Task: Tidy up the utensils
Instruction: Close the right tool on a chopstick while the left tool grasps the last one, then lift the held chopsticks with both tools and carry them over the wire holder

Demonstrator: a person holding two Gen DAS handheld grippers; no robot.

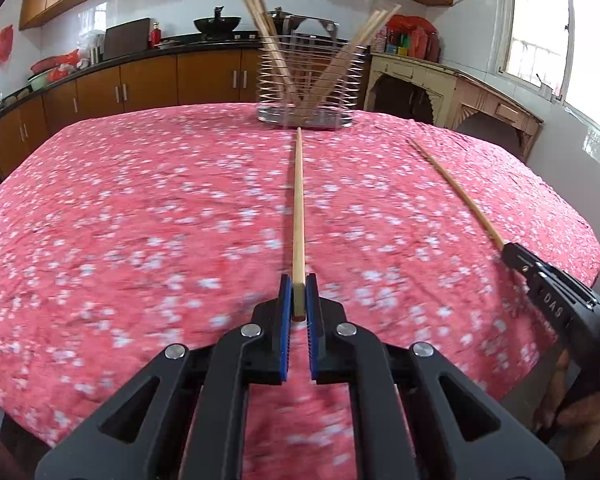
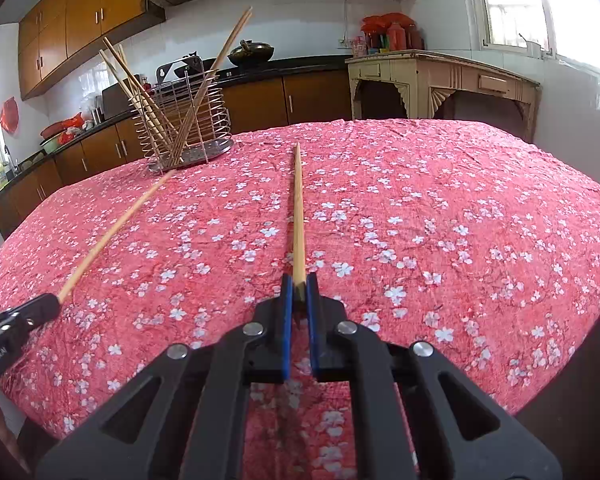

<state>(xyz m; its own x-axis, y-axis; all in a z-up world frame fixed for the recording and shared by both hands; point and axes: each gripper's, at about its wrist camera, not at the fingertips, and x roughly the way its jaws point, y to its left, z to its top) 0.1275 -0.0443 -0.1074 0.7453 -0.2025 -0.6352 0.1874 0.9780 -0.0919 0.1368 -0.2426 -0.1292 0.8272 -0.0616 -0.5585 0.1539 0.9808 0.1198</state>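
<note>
Pink floral tablecloth (image 2: 420, 208), wooden cabinets (image 1: 148, 84), black wok (image 1: 217, 23), cream sideboard (image 2: 440, 80), window (image 1: 540, 20)

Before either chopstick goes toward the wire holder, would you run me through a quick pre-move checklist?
1. Left hand-held gripper shut on left chopstick: ok.
2. Right hand-held gripper shut on right chopstick: ok.
3. Both gripped near one end, long part pointing forward: ok.
4. Wire holder upright on tablecloth: ok.
5. Room among the chopsticks in the holder: cannot tell.
6. Chopstick tips clear of the cloth: cannot tell.
</note>
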